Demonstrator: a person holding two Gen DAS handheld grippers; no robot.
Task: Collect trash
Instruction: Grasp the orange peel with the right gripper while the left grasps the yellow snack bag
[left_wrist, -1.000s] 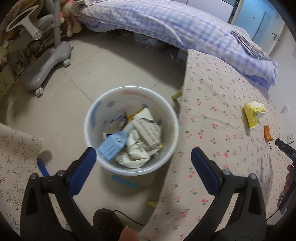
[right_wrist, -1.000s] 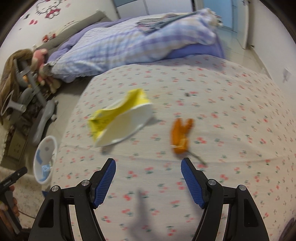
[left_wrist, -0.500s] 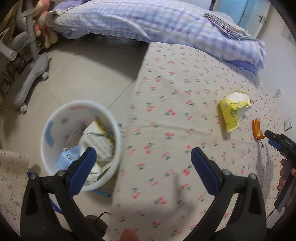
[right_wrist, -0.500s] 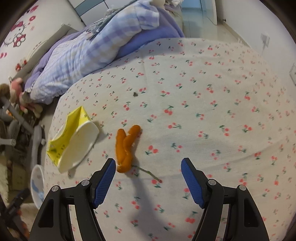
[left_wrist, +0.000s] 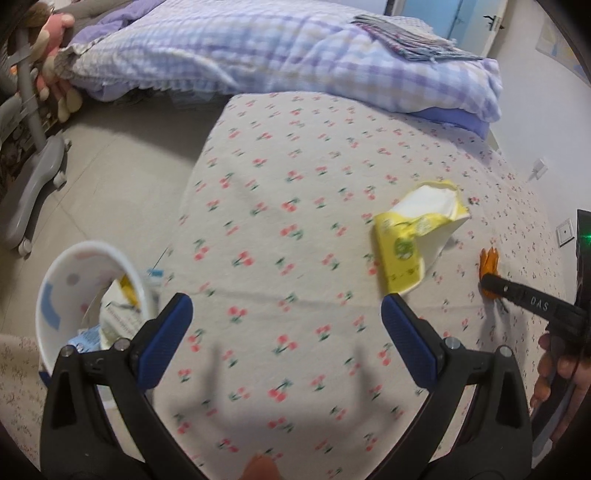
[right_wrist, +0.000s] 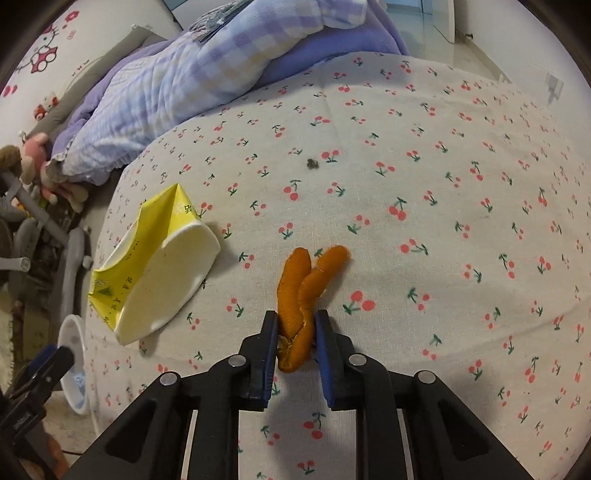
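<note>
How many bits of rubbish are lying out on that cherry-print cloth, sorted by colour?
Yellow: 1, the crushed paper cup.
Orange: 1, the orange peel, pinched in the right gripper.
Dark: 1, a tiny crumb.
Total: 3 on the cloth; the bin's contents are not counted.

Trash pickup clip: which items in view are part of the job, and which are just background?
Job:
- orange peel, clamped in right gripper
- crushed yellow cup
- white bin
- left gripper, open

Background:
- checked quilt
- stuffed toy
- cherry-print cloth
</note>
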